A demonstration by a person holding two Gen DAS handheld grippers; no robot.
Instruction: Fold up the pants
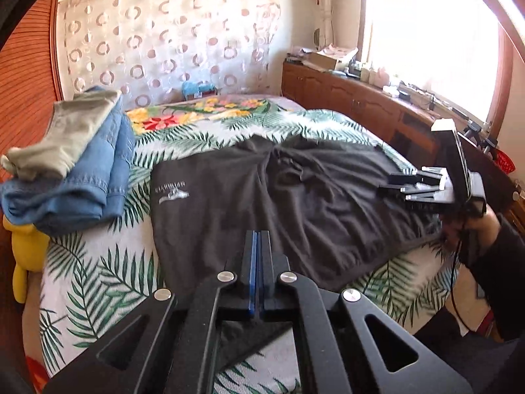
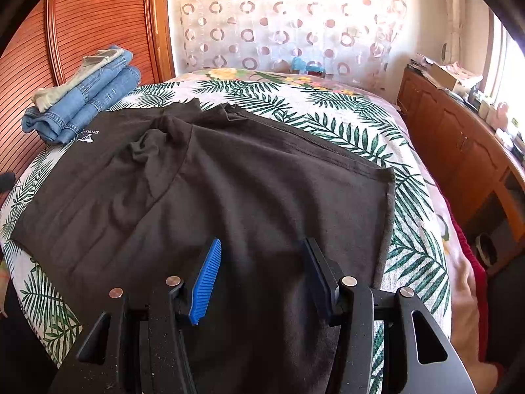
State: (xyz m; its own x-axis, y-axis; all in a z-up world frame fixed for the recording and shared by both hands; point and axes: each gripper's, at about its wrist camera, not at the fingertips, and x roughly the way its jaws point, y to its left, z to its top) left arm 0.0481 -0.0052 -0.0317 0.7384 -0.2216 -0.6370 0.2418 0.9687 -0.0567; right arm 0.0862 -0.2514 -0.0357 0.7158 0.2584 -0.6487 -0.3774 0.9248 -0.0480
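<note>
Lying spread across the bed (image 2: 410, 151), the dark shorts (image 2: 229, 180) sit flat on the palm-leaf bedspread (image 1: 98, 282), one leg opening with its small white logo (image 1: 172, 192) toward the wooden wall, the fabric bunched at the crotch seam in the middle. Nothing looks folded over yet — by the look of it the task is at its opening step.

Left gripper (image 1: 259, 249): jaws fully together, blue pads face to face. Dark cloth shows directly below the fingers in the left wrist view, but whether an edge is pinched between the pads cannot be told from here. It points down over the near hem, a sensible spot from which to lift a leg across.

Right gripper (image 2: 259, 262): jaws about half open, blue ribbed pad (image 2: 206, 279) on one side, nothing between them; it hangs just over the near edge of the garment on the cabinet side. The left view shows it in the person's hand (image 1: 472, 226) at that edge, perhaps poised to take or pin a corner.

Off to the wall side — a stack of folded jeans (image 1: 85, 177) with a pale garment (image 1: 62, 138) on top, well apart from the shorts, likely the finished pile. A yellow soft toy (image 1: 26, 256) sits at the bed's edge beneath it.
</note>
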